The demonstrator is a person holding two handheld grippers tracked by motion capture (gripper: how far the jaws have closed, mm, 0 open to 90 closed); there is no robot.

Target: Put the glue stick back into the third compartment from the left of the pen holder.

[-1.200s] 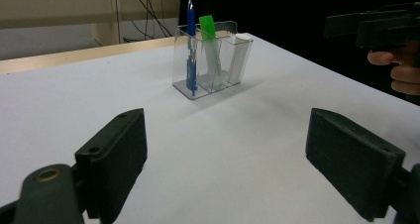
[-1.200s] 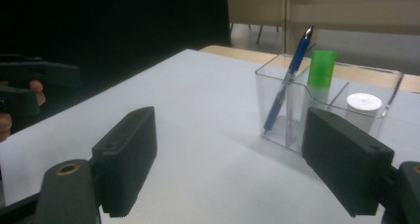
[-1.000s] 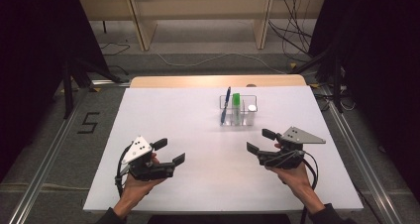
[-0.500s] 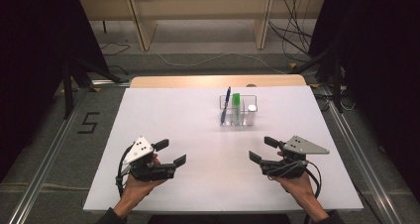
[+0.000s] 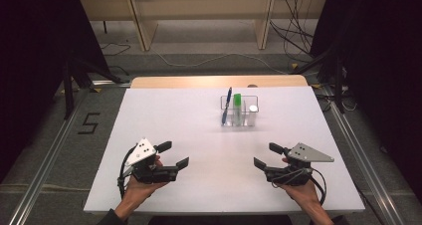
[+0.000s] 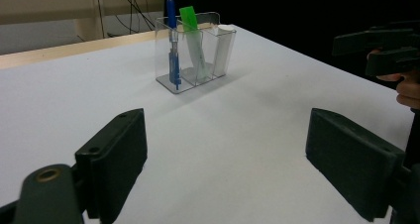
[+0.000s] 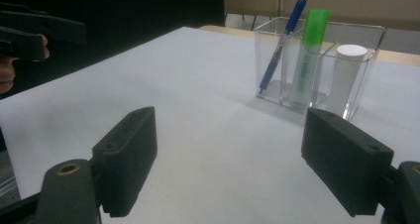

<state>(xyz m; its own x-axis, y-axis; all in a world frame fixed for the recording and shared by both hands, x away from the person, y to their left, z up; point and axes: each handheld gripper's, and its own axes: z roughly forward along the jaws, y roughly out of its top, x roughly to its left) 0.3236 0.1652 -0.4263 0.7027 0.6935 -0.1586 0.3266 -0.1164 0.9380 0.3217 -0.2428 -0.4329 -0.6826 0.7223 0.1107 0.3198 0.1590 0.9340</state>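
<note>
Nothing looks begun: both the left hand-held gripper (image 5: 171, 154) and right hand-held gripper (image 5: 269, 156) gape empty (jaws wide), well short of the clear organizer (image 5: 239, 111) at twelve o'clock on the bench (image 5: 174, 110).

We see even overhead light on white table (image 5: 189, 115), dark surroundings. Soft shadow beside clear organizer (image 6: 194, 50). Right gripper view dimmer, bluish. Near jaws slightly blurred.

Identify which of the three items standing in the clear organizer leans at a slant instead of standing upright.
The blue pen, in the end compartment of the clear organizer. The green highlighter and the white tube stand upright.
</note>
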